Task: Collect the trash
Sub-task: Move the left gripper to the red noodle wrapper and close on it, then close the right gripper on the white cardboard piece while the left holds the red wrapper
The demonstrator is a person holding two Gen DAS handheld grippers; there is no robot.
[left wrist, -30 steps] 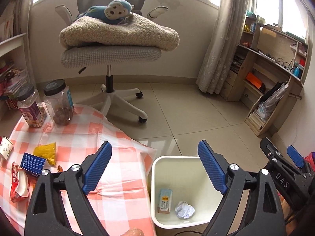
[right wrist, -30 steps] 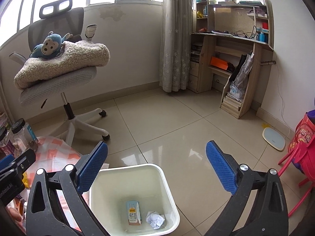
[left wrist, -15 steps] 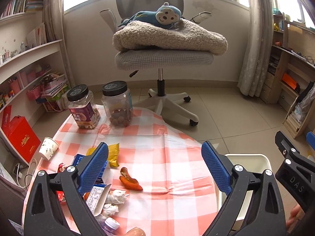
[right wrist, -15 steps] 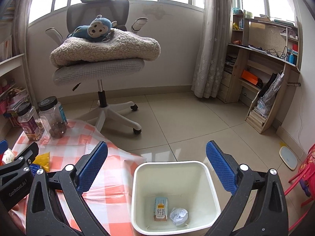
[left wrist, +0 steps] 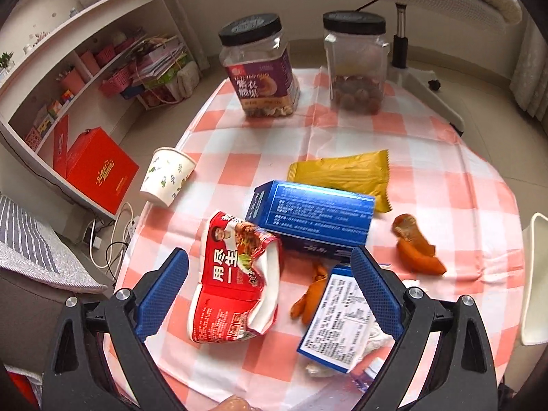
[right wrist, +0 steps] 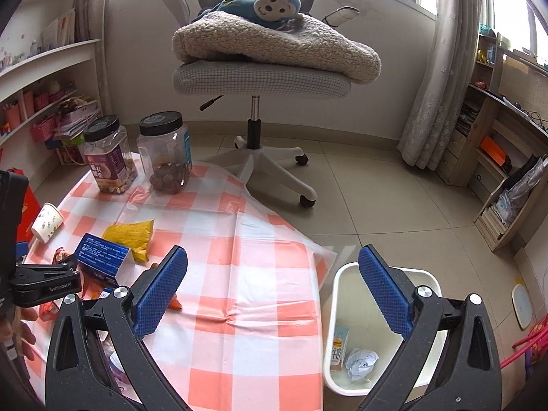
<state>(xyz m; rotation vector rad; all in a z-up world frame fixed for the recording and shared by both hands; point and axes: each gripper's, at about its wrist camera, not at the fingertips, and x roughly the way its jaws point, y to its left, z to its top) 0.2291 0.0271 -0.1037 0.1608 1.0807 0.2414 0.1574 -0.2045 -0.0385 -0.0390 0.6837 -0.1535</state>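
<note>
1. Two grippers, both spread wide and empty: the left gripper (left wrist: 269,289) hangs over the litter near the checked cloth's (left wrist: 428,171) left edge, the right gripper (right wrist: 272,291) between cloth and bin (right wrist: 337,277).
2. Blue box (left wrist: 313,217) – rigid card, flat-sided; a square pinch should suit it.
3. Red wrapper (left wrist: 234,282) – crinkled, torn film between the left fingers; I'd pinch its puffed middle.
4. Orange peels (left wrist: 418,250) – small, curled.

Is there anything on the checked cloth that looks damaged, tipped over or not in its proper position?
Yes. The paper cup lies on its side at the cloth's left edge. The red noodle wrapper is torn open and crumpled. Orange peels lie loose beside the blue box.
</note>
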